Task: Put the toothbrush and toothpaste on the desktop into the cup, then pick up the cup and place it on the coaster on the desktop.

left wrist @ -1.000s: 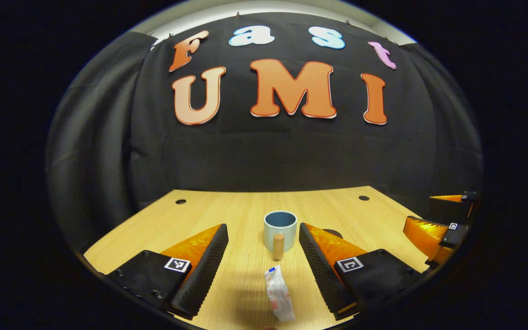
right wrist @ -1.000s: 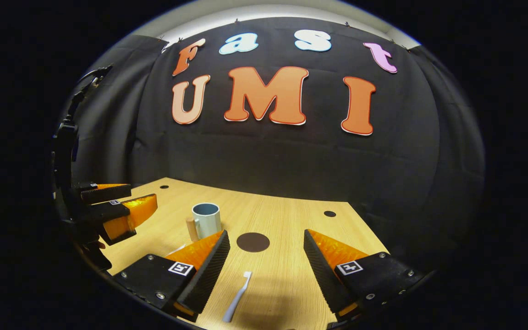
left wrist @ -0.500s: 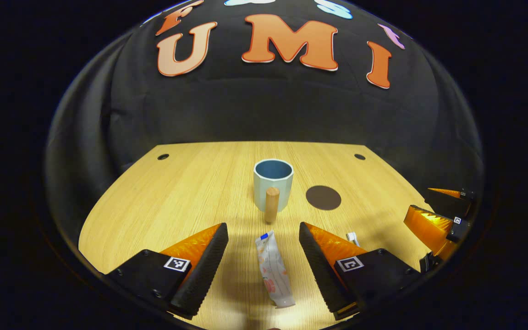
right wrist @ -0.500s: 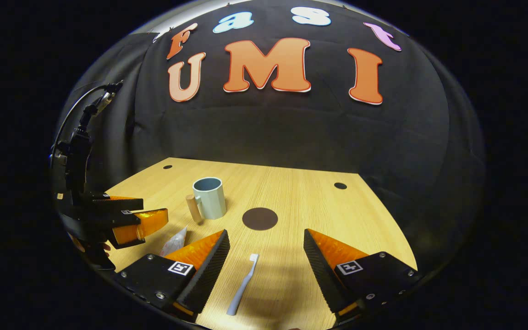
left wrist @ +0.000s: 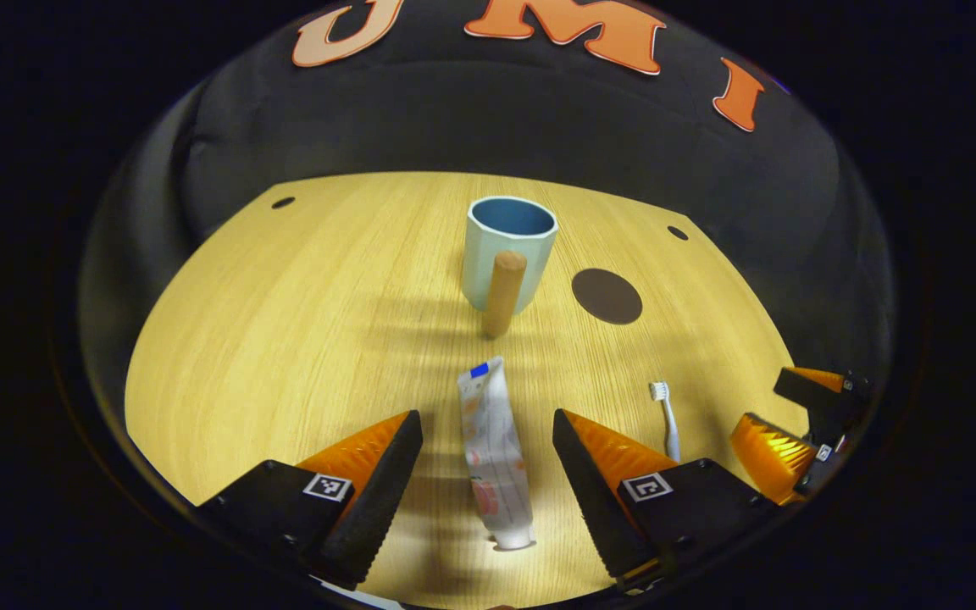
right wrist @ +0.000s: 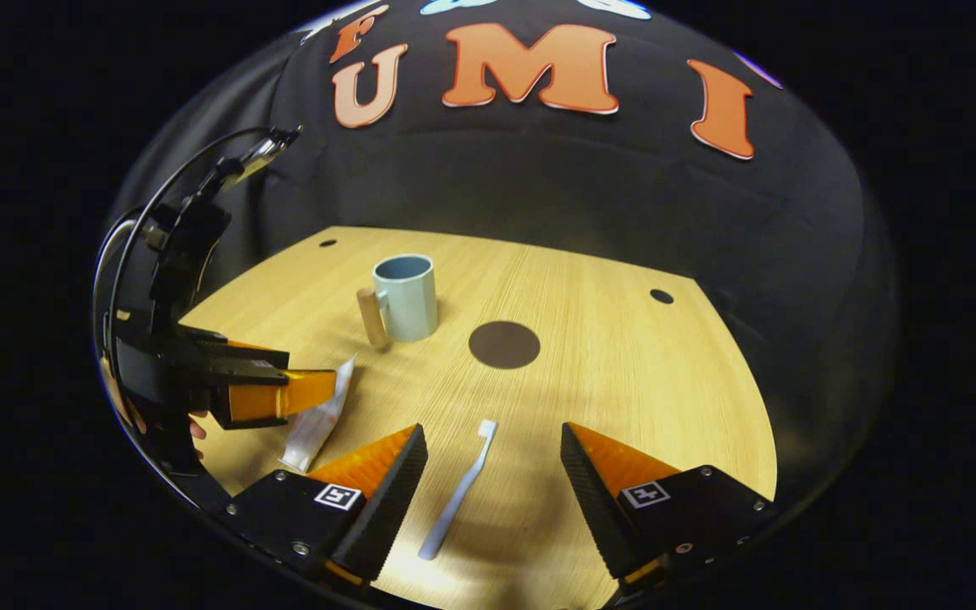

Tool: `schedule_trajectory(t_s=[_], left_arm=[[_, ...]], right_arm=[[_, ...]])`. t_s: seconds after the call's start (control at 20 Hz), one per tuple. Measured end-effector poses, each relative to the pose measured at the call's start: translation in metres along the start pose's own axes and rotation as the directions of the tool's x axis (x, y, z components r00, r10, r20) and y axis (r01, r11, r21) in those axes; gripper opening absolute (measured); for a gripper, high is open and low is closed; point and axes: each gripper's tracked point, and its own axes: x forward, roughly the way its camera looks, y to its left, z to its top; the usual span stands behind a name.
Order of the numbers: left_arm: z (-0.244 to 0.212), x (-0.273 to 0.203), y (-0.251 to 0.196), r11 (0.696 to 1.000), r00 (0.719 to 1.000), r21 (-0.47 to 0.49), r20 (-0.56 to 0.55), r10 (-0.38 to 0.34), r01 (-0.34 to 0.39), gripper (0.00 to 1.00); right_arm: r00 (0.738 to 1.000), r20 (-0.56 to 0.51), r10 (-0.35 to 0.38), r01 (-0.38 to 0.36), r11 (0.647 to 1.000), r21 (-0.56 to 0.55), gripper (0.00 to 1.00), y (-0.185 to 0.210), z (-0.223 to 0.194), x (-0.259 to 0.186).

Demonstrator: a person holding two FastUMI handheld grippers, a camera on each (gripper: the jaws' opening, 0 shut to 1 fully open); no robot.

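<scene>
The left gripper (left wrist: 488, 462) wants to drop straight down so the toothpaste (left wrist: 493, 453), lying flat on the desktop (left wrist: 285, 322) between its spread jaws, gets pinched across its width. To its right the right gripper (right wrist: 495, 474) should do likewise with the toothbrush (right wrist: 459, 491). Both sets of jaws stand wide apart and hold nothing; cup (left wrist: 508, 254) and coaster (left wrist: 607, 296) wait farther back.

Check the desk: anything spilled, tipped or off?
Nothing stands out. Cup upright, empty; toothpaste and toothbrush lie flat on the desk; coaster bare. Both grippers open.
</scene>
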Motion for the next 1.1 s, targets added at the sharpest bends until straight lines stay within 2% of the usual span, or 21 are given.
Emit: schedule_trajectory(t_s=[0.1,0.25,0.7,0.75,0.8,0.9,0.95,1.0,1.05,1.1], left_arm=[[-0.009,0.003,0.000,1.000,0.999,-0.001,-0.041,-0.018,0.018,1.00],[-0.012,0.005,0.004,1.000,0.997,0.009,-0.075,-0.004,0.005,1.00],[-0.026,0.007,0.008,0.998,0.981,0.052,-0.192,0.027,-0.018,0.98],[-0.026,0.006,0.006,0.998,0.978,0.056,-0.208,0.032,-0.021,0.94],[-0.028,0.007,0.006,0.998,0.975,0.057,-0.217,0.037,-0.025,0.84],[-0.030,0.007,0.003,0.998,0.970,0.053,-0.242,0.029,-0.017,0.87],[-0.032,0.008,0.001,0.999,0.967,0.050,-0.252,0.029,-0.017,0.82],[-0.035,0.011,-0.002,0.999,0.963,0.032,-0.268,0.020,-0.011,0.74],[-0.038,0.012,-0.001,0.999,0.956,0.025,-0.291,0.027,-0.021,0.66],[-0.041,0.012,0.000,1.000,0.952,0.018,-0.304,0.029,-0.025,0.58]], right_arm=[[0.997,-0.078,0.023,-0.024,1.000,-0.008,0.94,0.007,-0.018,0.006],[0.989,-0.133,0.060,-0.058,0.998,0.018,0.84,0.014,-0.029,0.009],[0.960,-0.274,0.055,-0.046,0.998,0.042,0.75,0.014,-0.052,0.026],[0.954,-0.293,0.054,-0.042,0.998,0.045,0.71,0.015,-0.056,0.028],[0.947,-0.318,0.051,-0.039,0.998,0.042,0.69,0.014,-0.061,0.028],[0.936,-0.349,0.051,-0.041,0.999,0.034,0.66,0.017,-0.065,0.031],[0.930,-0.362,0.060,-0.048,0.998,0.043,0.62,0.020,-0.066,0.033],[0.925,-0.373,0.071,-0.054,0.997,0.057,0.60,0.023,-0.067,0.036],[0.918,-0.388,0.079,-0.055,0.996,0.073,0.53,0.024,-0.068,0.038],[0.912,-0.403,0.080,-0.048,0.995,0.088,0.56,0.022,-0.069,0.040]])
